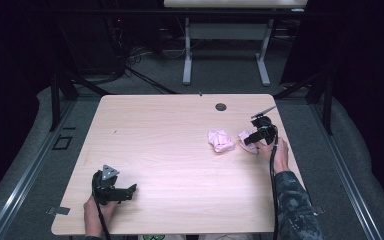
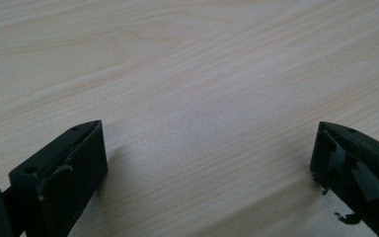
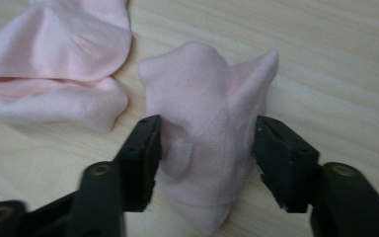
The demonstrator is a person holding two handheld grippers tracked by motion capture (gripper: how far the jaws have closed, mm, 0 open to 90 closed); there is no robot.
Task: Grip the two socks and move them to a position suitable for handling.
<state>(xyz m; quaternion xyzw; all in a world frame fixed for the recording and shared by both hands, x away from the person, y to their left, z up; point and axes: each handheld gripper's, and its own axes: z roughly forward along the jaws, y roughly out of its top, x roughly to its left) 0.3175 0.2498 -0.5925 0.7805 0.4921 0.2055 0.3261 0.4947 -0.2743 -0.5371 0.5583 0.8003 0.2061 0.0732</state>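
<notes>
Table (image 1: pixel 170 150), second pink cloth (image 3: pixel 54 64) beside claw-held one (image 3: pixel 207 123)

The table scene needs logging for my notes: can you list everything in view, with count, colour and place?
Pink cloth pieces: two, pale pink; one crumpled right of the table's middle, one between the right gripper's jaws, pads pressing its sides.
Table: one, light wood.
Grommet hole: one, dark, far edge of the table.
Second table: one, white-legged, behind.
Left gripper: black, near left corner, open over bare wood.
Right gripper: black, at right edge.
Hands: two, left, right.
</notes>
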